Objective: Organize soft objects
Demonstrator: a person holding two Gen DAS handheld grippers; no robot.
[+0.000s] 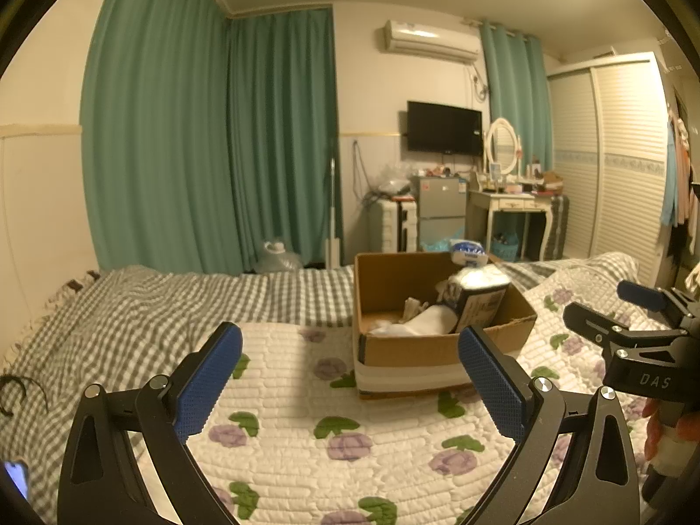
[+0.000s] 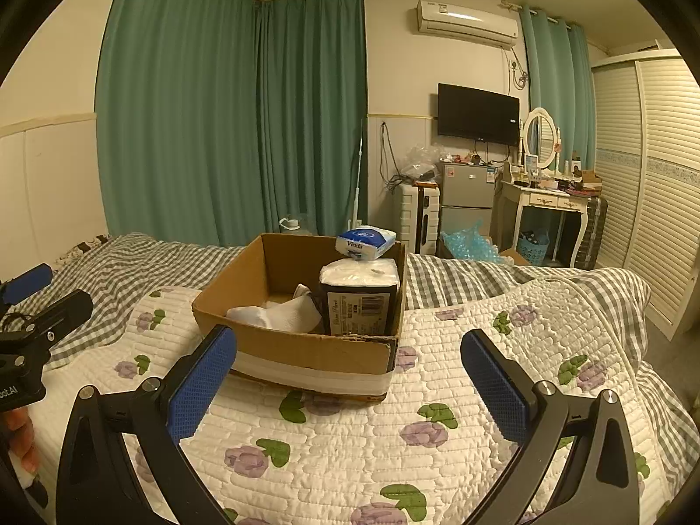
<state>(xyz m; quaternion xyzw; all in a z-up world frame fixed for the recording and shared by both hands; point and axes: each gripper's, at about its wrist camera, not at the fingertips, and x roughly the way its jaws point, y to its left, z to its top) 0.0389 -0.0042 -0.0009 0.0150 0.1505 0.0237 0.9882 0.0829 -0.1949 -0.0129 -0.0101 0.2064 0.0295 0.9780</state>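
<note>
Cardboard box [image 2: 306, 350], open-topped with a white tape band around its lower front, sits on the floral quilt [image 2: 459, 393] spread over a grey-checked bedsheet [image 2: 109, 271]. Left to right across the right wrist view: left gripper [image 2: 41, 297] enters at the frame's left edge, blue-tipped, its fingers apart with nothing between them; a fingertip of the person's hand [image 2: 19, 433] shows below it. Next, inside the box, white socks [image 2: 284, 313] lie crumpled on the floor of it toward the left; just beside them on the right a dark-wrapped tissue pack [image 2: 358, 297] stands upright against the box's right wall. A blue-and-white Vinda tissue packet [image 2: 365, 243] rests on top of it, touching the far rim. Right gripper [image 2: 348, 367] hangs low over the quilt just in front of the box, blue pads spread wide, released, grasping nothing. In the left wrist view, left gripper [image 1: 350, 372] likewise stands wide apart and empty, the box [image 1: 437, 350] ahead toward the right, right gripper [image 1: 612, 315] at far right.
</note>
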